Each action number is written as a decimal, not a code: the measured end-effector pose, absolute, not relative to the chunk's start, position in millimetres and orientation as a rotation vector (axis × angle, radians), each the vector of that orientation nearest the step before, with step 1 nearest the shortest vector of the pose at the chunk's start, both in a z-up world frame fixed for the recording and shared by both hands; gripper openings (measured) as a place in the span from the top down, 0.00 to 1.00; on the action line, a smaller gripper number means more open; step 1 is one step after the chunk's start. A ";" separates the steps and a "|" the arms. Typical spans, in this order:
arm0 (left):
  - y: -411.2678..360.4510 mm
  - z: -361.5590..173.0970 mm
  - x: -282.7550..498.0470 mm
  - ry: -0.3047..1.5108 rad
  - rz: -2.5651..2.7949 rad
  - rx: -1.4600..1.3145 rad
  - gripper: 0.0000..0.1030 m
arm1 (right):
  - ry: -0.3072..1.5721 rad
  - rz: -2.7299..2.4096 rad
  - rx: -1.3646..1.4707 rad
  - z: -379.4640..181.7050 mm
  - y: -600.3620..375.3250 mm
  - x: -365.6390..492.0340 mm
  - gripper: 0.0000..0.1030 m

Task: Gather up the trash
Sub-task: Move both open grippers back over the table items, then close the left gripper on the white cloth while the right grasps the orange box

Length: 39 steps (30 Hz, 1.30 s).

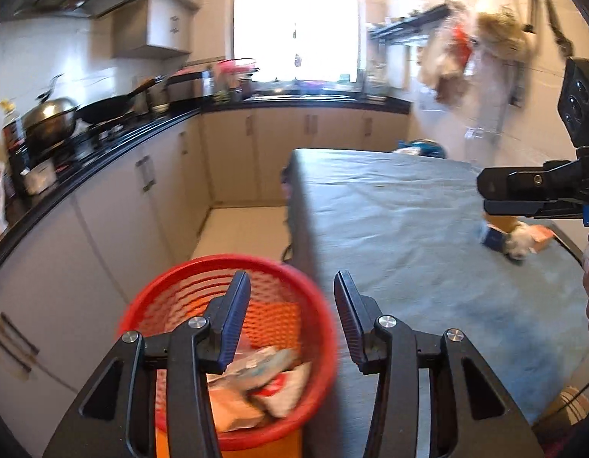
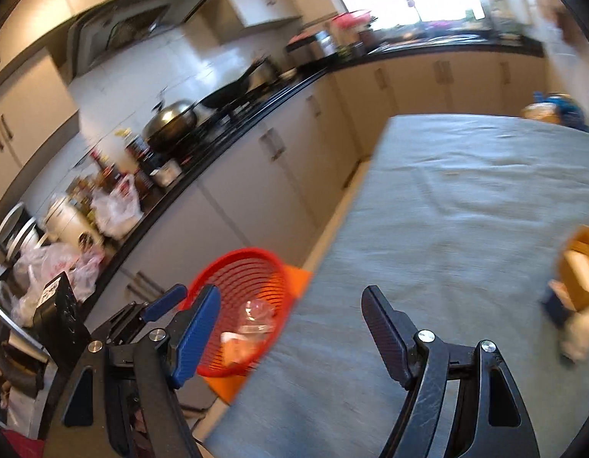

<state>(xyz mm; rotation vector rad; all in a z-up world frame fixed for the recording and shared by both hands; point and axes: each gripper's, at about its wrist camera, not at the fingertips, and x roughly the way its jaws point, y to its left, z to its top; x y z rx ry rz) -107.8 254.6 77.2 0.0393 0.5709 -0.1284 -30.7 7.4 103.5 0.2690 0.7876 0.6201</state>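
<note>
A red mesh basket [image 1: 172, 294] stands on the floor by the table's left edge and holds crumpled wrappers [image 1: 256, 381]; it also shows in the right wrist view [image 2: 237, 267]. My left gripper [image 1: 292, 290] is open and empty, above the basket's right rim. My right gripper [image 2: 290, 309] is open and empty over the table's near left edge; it shows from the side in the left wrist view [image 1: 481, 194]. A pile of trash [image 1: 512, 236], with a blue box, an orange box and white paper, lies on the table at the right, also in the right wrist view [image 2: 577, 294].
The table wears a grey-blue cloth [image 1: 409, 229]. A kitchen counter [image 1: 103, 152] with wok, pots, bottles and plastic bags [image 2: 115, 206] runs along the left. An orange stool [image 2: 294, 278] stands under the basket. Bags hang on the right wall [image 1: 485, 45].
</note>
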 end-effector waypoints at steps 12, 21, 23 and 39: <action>131.3 73.4 -120.4 0.674 -0.248 0.024 0.48 | 0.701 0.436 0.416 81.6 -184.2 -75.0 0.22; 23.5 61.6 -90.3 0.804 -0.319 -0.007 0.40 | 0.682 0.347 0.543 52.4 -293.9 -67.4 0.20; 5.0 57.5 -80.2 0.828 -0.330 -0.017 0.38 | 0.689 0.342 0.555 48.0 -304.7 -63.8 0.20; -99.5 40.7 -15.2 0.888 -0.283 -0.003 0.25 | 0.714 0.220 0.639 38.7 -351.5 -30.2 0.17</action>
